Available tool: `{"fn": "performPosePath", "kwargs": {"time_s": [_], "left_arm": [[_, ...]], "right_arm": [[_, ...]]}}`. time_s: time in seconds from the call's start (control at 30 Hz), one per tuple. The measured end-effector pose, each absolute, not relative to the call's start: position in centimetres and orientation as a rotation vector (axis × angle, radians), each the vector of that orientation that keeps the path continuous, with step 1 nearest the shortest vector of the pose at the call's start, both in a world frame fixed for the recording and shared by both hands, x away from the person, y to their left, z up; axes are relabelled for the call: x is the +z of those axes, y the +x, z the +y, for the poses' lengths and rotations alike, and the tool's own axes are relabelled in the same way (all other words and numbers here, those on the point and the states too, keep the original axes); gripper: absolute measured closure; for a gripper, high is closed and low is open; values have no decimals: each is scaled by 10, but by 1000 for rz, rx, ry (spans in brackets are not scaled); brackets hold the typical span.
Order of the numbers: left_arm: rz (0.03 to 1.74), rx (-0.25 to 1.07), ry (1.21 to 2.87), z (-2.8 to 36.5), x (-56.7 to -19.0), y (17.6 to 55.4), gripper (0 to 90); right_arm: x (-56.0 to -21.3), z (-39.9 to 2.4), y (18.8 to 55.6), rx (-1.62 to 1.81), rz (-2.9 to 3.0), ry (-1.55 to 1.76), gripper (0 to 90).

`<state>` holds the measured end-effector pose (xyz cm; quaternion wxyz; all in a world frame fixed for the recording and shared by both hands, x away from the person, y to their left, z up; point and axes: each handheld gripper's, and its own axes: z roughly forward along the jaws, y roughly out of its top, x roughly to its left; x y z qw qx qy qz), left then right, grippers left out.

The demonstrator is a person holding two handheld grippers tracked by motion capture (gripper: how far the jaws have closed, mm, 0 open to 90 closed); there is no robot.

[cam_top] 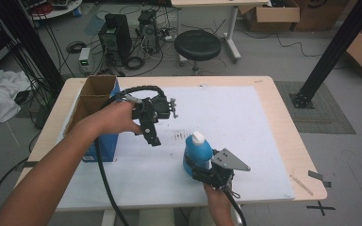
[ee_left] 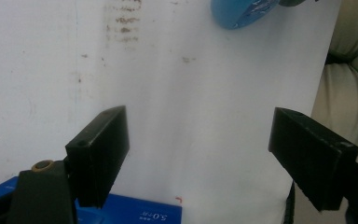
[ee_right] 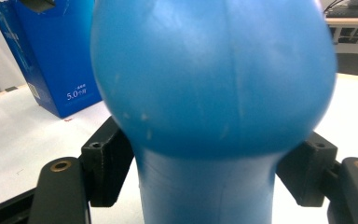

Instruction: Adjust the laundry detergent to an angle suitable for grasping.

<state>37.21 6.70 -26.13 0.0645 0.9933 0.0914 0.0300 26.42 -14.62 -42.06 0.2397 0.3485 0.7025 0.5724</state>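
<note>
My right gripper point(cam_top: 199, 165) is clamped around the blue bottle point(cam_top: 197, 150), standing upright on the white mat point(cam_top: 245, 127) near the front edge. My left gripper point(cam_top: 152, 126) hangs wide open beside the box point(cam_top: 94, 108).

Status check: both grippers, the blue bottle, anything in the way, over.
Right gripper shut on the blue plastic bottle with white cap, upright on the white mat. Left gripper open, empty, beside the open blue cardboard box. Nothing between them.
</note>
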Motion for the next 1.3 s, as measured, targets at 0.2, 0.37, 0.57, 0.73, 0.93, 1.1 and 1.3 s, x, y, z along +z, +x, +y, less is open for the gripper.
{"fn": "performPosePath", "kwargs": {"time_s": [0.2,0.37,0.57,0.73,0.93,1.1,1.3], "left_arm": [[277,89,2997,67,-261,372,209],[271,87,2998,66,-262,373,211],[274,87,2997,67,-261,373,210],[275,88,2996,67,-261,373,211],[275,86,2996,67,-261,373,211],[278,86,2997,67,-262,373,211],[285,85,2996,69,-262,374,211]], "right_arm": [[-420,-146,263,1570,1924,948,324],[-420,-147,264,1568,1928,948,343],[-420,-147,262,1570,1930,929,412],[-419,-147,262,1563,1933,929,416],[-417,-148,263,1564,1950,927,424],[-414,-151,267,1565,1994,916,427],[-402,-158,271,1598,2043,835,427]]}}
